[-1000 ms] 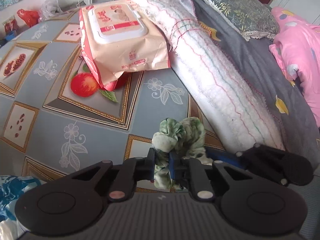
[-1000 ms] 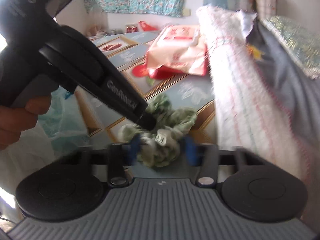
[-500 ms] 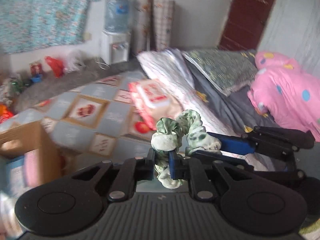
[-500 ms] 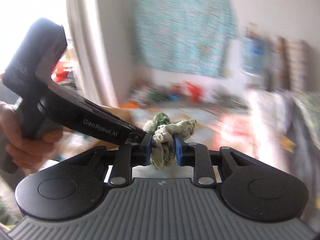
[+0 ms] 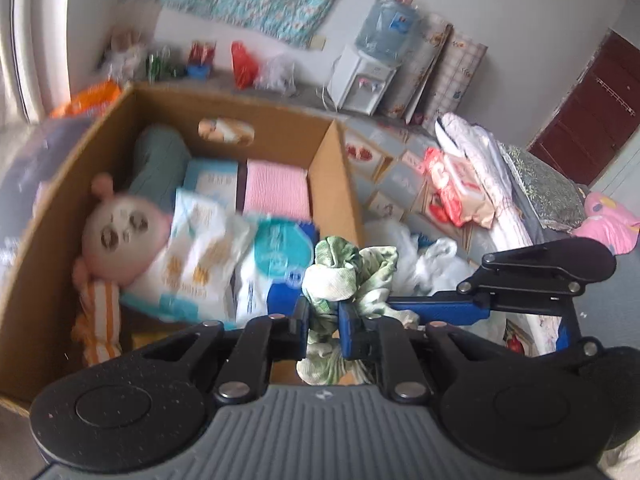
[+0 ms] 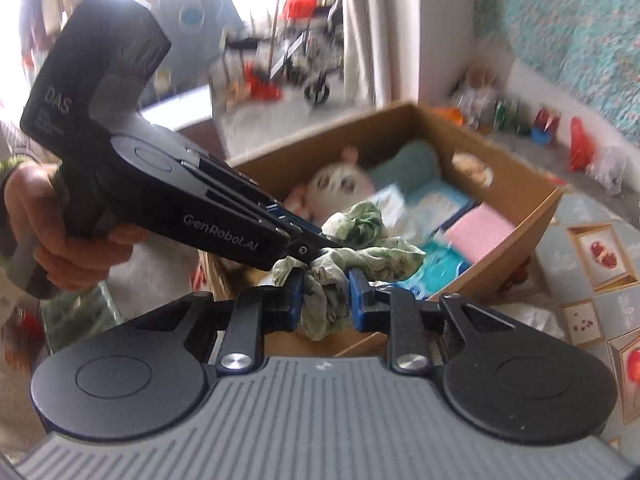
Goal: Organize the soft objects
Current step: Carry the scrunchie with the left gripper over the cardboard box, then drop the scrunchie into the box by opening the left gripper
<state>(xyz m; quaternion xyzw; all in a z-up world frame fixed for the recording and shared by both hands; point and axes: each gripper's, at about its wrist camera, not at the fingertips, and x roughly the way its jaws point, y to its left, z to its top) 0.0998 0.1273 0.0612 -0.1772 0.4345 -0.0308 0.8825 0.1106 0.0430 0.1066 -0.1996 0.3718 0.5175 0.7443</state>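
A crumpled green-and-white cloth (image 5: 348,268) (image 6: 372,236) hangs in the air between both grippers. My left gripper (image 5: 323,330) is shut on one end of it, and my right gripper (image 6: 325,300) is shut on the other end. The two tools meet at the cloth, the right one reaching in from the right in the left wrist view. Below and beyond the cloth stands an open cardboard box (image 5: 332,168) (image 6: 516,236). It holds a round-faced plush doll (image 5: 120,228), white and teal packets (image 5: 256,256), a pink pad (image 5: 276,192) and a green cushion (image 5: 160,160).
A bed with a tile-patterned sheet (image 6: 592,276) lies right of the box, with a wet-wipe pack (image 5: 452,196), rolled white bedding (image 5: 480,168) and a pink quilt (image 5: 608,220) on it. A water dispenser (image 5: 368,76) stands by the far wall. A hand (image 6: 52,216) grips the left tool.
Both grippers have lifted the cloth off the bed and swung it left, over to the cardboard box. The right gripper's jaws closed onto the cloth during that move.
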